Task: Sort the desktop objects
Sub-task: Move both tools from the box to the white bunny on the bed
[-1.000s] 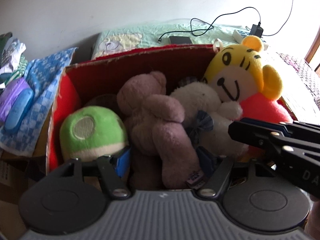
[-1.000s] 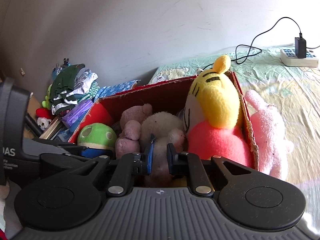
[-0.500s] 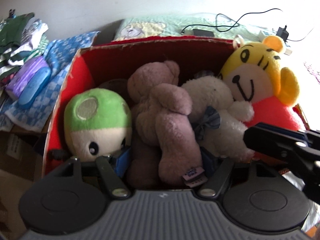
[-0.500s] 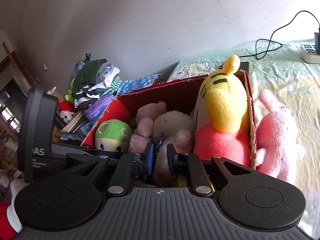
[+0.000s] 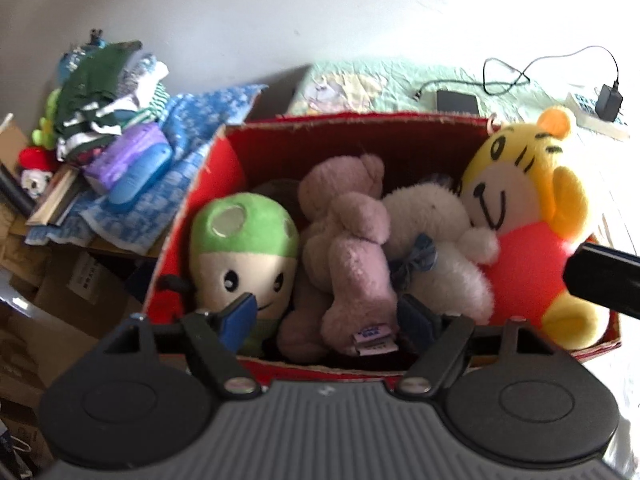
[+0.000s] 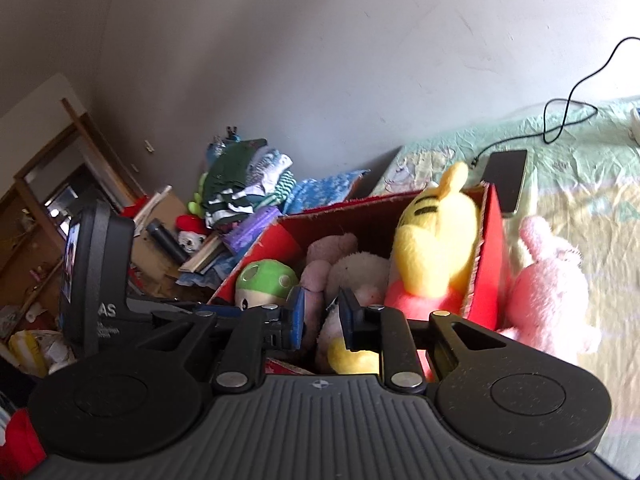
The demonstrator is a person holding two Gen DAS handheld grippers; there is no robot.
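Your left gripper (image 5: 326, 314) hangs wide open over the red cardboard box's (image 5: 360, 128) near edge, empty. Your right gripper (image 6: 322, 312), nearly closed, grips nothing beside the yellow tiger plush (image 6: 436, 240).

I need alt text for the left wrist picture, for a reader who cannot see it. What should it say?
A red cardboard box holds four soft toys side by side: a green mushroom toy, a mauve bear, a white bear and a yellow tiger toy. The open left gripper sits at the box's near edge, holding nothing. Folded clothes lie at the left.
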